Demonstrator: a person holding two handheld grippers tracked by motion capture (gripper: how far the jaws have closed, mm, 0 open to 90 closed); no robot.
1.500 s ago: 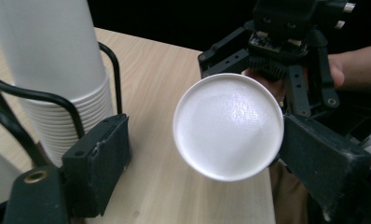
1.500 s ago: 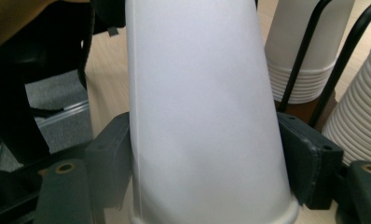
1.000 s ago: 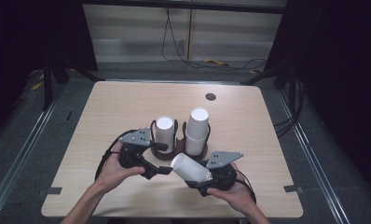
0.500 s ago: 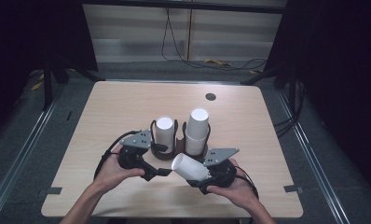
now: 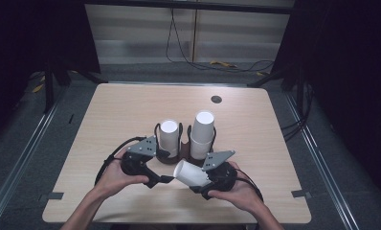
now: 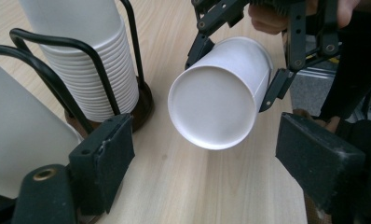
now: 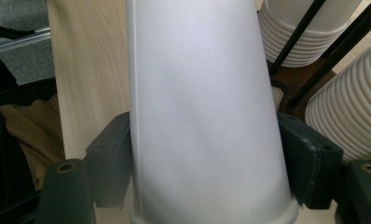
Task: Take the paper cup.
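My right gripper (image 5: 194,181) is shut on a single white paper cup (image 5: 190,173), which lies on its side just above the table. In the right gripper view the cup (image 7: 197,93) stands between both pads (image 7: 110,158), pressed from each side. Its closed bottom (image 6: 215,100) faces my left gripper (image 6: 211,172), whose jaws stand open with the cup ahead of them, untouched. In the high view the left gripper (image 5: 163,179) sits just left of the cup. The right gripper's fingers (image 6: 277,88) clamp the cup near its rim.
Two stacks of white cups, a short one (image 5: 169,136) and a taller one (image 5: 202,134), stand in a black wire holder (image 5: 181,143) on a brown base just behind the grippers. A dark round grommet (image 5: 216,99) sits at the far side of the wooden table (image 5: 117,110).
The right gripper with the cup has edged slightly left toward the left gripper. The left gripper has stayed where it was.
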